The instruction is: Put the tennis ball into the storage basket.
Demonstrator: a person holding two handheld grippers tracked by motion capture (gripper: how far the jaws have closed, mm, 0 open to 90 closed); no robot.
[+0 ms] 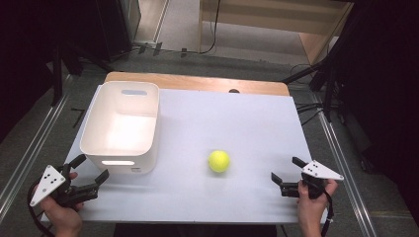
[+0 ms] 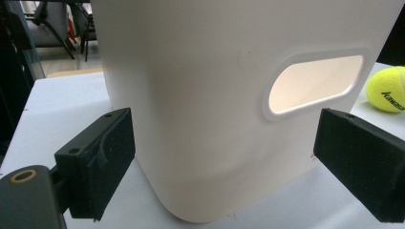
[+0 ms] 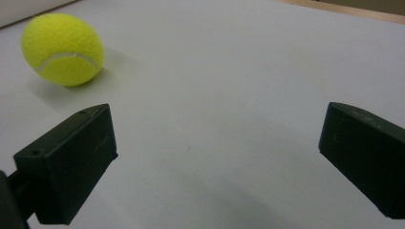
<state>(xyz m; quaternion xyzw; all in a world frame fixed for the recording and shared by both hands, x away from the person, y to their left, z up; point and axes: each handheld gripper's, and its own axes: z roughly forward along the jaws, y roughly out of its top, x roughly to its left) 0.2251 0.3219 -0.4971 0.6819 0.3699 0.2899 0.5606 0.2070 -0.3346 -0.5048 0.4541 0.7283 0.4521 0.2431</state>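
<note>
A yellow tennis ball lies on the white tabletop, right of a white plastic bin with handle slots. My left gripper is open at the table's front left corner, its jaws just short of the bin's near wall; the ball peeks past the bin's right side. Near the front right my right gripper stands open with nothing between its jaws. In the right gripper view the ball sits ahead and to the upper left on the bare table.
The bin looks empty inside. A wooden table edge runs along the far side. Metal rails and cables lie on the floor on both sides of the table.
</note>
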